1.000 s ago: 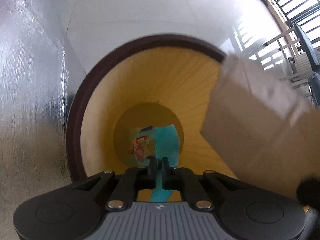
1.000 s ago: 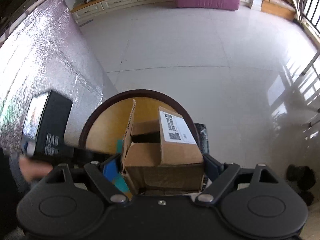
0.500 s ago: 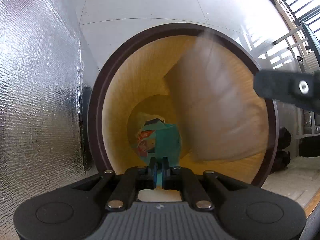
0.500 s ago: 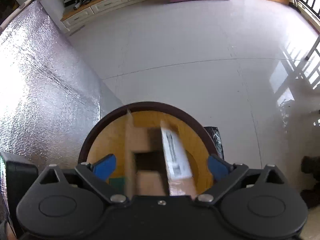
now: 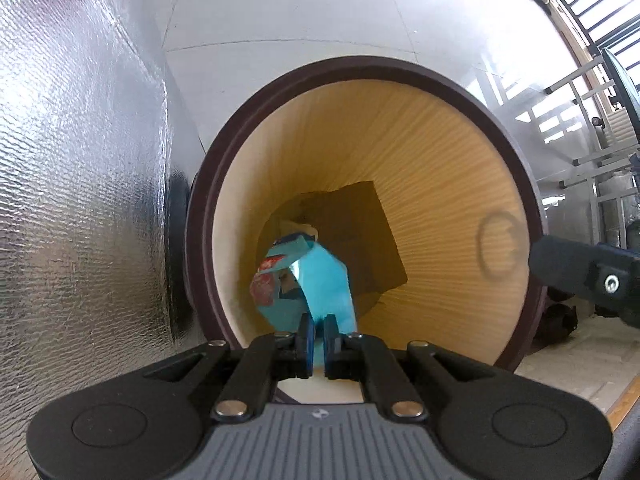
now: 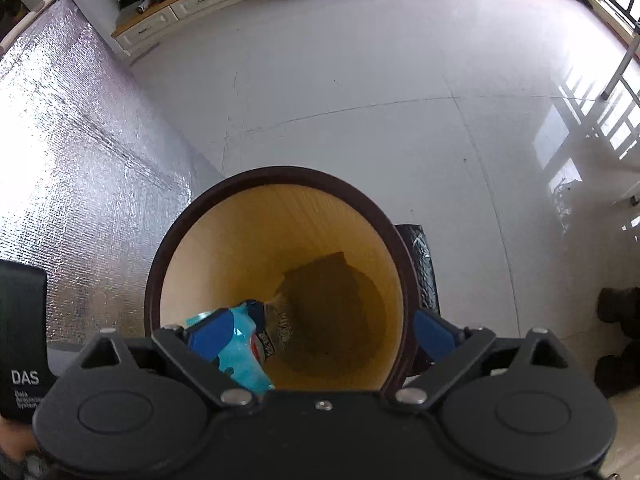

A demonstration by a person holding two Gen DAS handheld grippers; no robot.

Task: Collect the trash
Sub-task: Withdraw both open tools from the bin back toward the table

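Observation:
A round trash bin (image 5: 224, 208) with a dark brown rim and yellow wood-grain inside stands on the floor; it also shows in the right wrist view (image 6: 280, 174). A cardboard box (image 5: 360, 232) lies at its bottom, seen too in the right wrist view (image 6: 332, 284). My left gripper (image 5: 319, 344) is shut on a teal snack wrapper (image 5: 324, 284) and holds it over the bin's mouth. The wrapper also shows in the right wrist view (image 6: 240, 344). My right gripper (image 6: 320, 332) is open and empty above the bin's near rim.
A silver foil-covered surface (image 5: 80, 180) stands close on the bin's left. Glossy white floor tiles (image 6: 360, 80) stretch ahead. A black object (image 6: 420, 264) lies behind the bin. Dark shoes (image 6: 620, 332) sit at the right. A metal rack (image 5: 592, 128) stands by the window.
My right gripper opened and let the cardboard box go; the box fell to the bottom of the bin. My left gripper still holds the wrapper over the bin.

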